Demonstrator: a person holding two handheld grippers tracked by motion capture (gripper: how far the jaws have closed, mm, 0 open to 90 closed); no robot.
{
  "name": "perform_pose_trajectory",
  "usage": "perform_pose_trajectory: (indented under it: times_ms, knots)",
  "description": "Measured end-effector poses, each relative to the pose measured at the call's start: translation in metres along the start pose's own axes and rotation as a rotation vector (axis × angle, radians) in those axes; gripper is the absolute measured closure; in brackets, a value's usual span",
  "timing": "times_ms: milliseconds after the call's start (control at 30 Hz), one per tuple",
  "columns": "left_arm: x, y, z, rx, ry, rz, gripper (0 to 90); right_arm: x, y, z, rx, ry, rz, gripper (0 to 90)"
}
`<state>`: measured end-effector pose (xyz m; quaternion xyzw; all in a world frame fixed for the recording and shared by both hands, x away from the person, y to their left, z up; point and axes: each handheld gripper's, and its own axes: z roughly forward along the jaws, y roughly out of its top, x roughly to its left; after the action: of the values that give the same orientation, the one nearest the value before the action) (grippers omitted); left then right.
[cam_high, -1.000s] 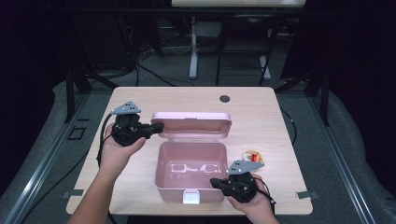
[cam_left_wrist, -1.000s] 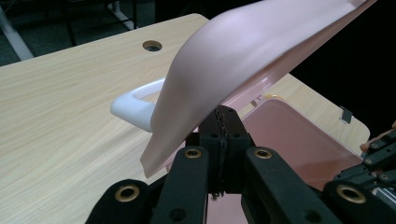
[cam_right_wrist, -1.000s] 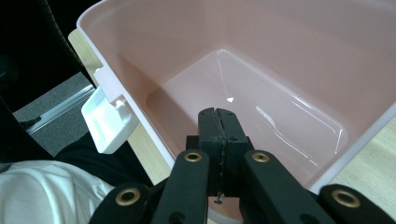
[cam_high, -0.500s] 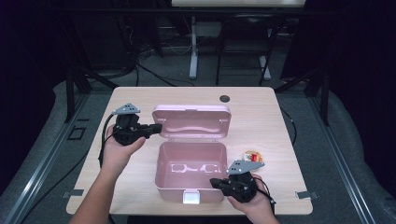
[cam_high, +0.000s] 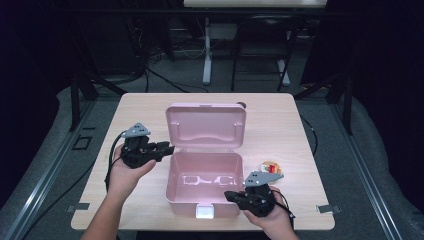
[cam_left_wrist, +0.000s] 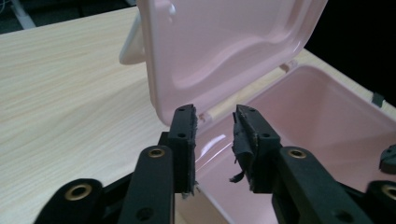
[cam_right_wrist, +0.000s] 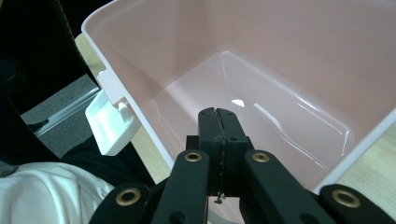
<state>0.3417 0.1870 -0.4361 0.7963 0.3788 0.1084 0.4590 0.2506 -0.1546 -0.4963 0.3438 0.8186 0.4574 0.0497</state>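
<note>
The pink plastic box (cam_high: 204, 186) stands in the middle of the wooden table (cam_high: 280, 125), near the edge where the person sits, and it is open: its lid (cam_high: 206, 126) stands up almost upright behind the tub, with the inner side turned to the person. In the left gripper view the lid (cam_left_wrist: 219, 51) rises just beyond the jaws and the handle (cam_left_wrist: 130, 46) shows behind its edge. On the front wall of the box a white latch (cam_high: 205, 212) hangs down; in the right gripper view this latch (cam_right_wrist: 111, 122) sticks out from the rim at the left. The inside of the tub looks bare and shiny. The left gripper (cam_high: 167, 148) is just beside the left corner of the box, near the hinge, held in the left hand (cam_high: 125, 172). Its jaws have just been opening and now stand spread with a gap, and nothing is between them; the lower corner of the lid is just in front of the tips, not touched. The right gripper (cam_high: 230, 196) is at the front right corner of the box, in the right hand (cam_high: 270, 217), and its jaws are pressed together, pointing over the rim into the tub, pinching nothing. To the right of the box, behind the right gripper, a small red and orange object (cam_high: 271, 166) lies on the table; I cannot tell what it is.
</note>
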Motion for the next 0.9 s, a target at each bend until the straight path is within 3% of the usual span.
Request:
perform_pose_trajectory:
  times_ms: [167,467,900]
  knots:
    - [0.000,-0.008,0.002,0.032,-0.004,0.010,64.3,0.000,0.000,0.000,0.000,0.001,-0.003,90.0]
    - [0.002,-0.019,0.002,0.045,-0.003,0.005,66.1,0.000,-0.001,0.000,-0.006,0.005,-0.007,90.0]
    - [0.008,-0.031,0.010,0.069,-0.021,-0.025,67.6,-0.001,-0.001,0.000,-0.008,0.013,-0.004,90.0]
